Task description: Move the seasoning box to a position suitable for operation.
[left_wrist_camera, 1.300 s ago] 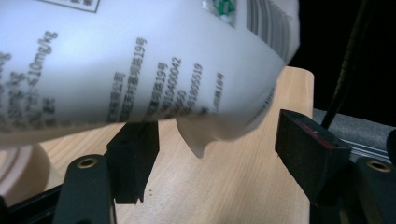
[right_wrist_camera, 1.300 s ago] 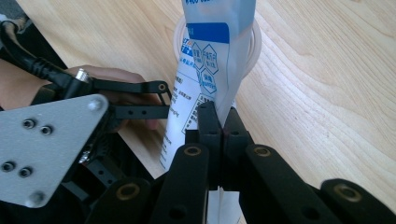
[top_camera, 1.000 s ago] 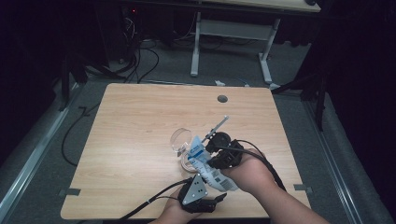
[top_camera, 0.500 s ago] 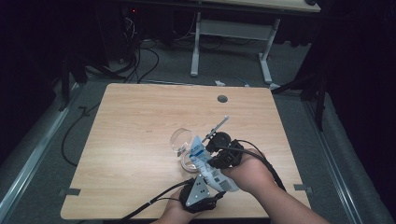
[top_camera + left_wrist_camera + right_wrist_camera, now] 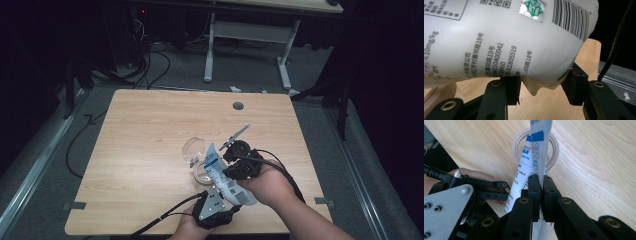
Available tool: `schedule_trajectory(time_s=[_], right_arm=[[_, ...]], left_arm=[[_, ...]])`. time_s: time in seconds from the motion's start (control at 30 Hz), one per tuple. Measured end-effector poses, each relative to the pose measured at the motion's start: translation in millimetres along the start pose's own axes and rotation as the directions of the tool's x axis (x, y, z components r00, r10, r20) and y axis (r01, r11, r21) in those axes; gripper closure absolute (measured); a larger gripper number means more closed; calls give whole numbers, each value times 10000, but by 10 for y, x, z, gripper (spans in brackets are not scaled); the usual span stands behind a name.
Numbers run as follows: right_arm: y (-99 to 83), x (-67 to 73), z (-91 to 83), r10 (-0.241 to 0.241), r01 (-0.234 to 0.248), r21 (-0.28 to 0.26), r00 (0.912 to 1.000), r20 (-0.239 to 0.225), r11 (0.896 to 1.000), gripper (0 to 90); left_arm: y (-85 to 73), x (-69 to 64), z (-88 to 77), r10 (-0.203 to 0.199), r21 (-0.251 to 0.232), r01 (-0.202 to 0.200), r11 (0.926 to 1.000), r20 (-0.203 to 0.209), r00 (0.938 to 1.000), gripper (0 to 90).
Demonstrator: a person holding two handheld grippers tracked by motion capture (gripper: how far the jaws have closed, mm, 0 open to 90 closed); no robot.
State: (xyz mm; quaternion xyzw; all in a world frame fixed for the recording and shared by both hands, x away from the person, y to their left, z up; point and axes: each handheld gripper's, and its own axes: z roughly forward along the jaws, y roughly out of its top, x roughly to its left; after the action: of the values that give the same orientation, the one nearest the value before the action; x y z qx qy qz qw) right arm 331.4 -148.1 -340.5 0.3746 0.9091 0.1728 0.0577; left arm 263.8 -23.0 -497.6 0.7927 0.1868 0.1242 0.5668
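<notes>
Pouch (image 5: pixel 223 176), a white plastic refill bag printed with blue panels, small black text and a barcode, hangs tilted above the near middle of the wooden surface (image 5: pixel 145 150), held up between both hands. Nearest the front edge, the left tongs (image 5: pixel 218 196) sit under the bag's lower corner; in the left gripper view their jaws have just been closing and stand at a middling gap around the bulging bottom of the pouch (image 5: pixel 506 42), the right-hand pad (image 5: pixel 574 86) touching the film, while I cannot tell whether the other pad presses on it. Just beyond, the right tongs (image 5: pixel 228 176) are clamped narrow on the bag's flat side seam, and the right gripper view shows the two pads squeezed tight with the white film of the pouch (image 5: pixel 537 147) between them. Past the pouch's top corner, a clear glass jar (image 5: pixel 202 171) stands on the surface directly below the bag's upper end, its round rim (image 5: pixel 555 147) ringing the bag in that view. Beside it, slightly farther left, a clear round lid (image 5: pixel 192 148) rests propped at a tilt. Farther back, a small round cable hole (image 5: pixel 238 106) sits near the far edge
</notes>
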Motion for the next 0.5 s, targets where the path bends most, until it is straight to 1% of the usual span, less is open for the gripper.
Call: schedule_trajectory(time_s=[0.03, 0.07, 0.17, 0.23, 0.43, 0.5], right_arm=[[-7, -4, 0, -27, 27, -47, 10000, -25, 10000, 863], [-23, -12, -5, 60, -60, -57, 10000, -12, 10000, 838], [-41, -20, -6, 110, -110, -68, 9999, -9, 9999, 832], [-64, -38, -17, 103, -104, -121, 9999, -56, 9999, 800], [-81, -54, -38, 95, -95, -115, 9999, -52, 9999, 806], [-76, -52, -46, 10, -11, -115, 10000, -43, 9999, 852]], left_arm=[[4, -2, 0, 17, 11, -17, 10000, -16, 10000, 546], [6, -4, 3, -40, -17, 40, 10000, -2, 10000, 547], [13, 5, 8, -56, -9, 56, 10000, -3, 10000, 547], [14, 7, 9, -75, -16, 75, 10000, -20, 10000, 548], [19, 27, 15, -135, -22, 135, 9999, -51, 9999, 548], [24, 23, 13, -139, -90, 139, 9999, -16, 9999, 548]])
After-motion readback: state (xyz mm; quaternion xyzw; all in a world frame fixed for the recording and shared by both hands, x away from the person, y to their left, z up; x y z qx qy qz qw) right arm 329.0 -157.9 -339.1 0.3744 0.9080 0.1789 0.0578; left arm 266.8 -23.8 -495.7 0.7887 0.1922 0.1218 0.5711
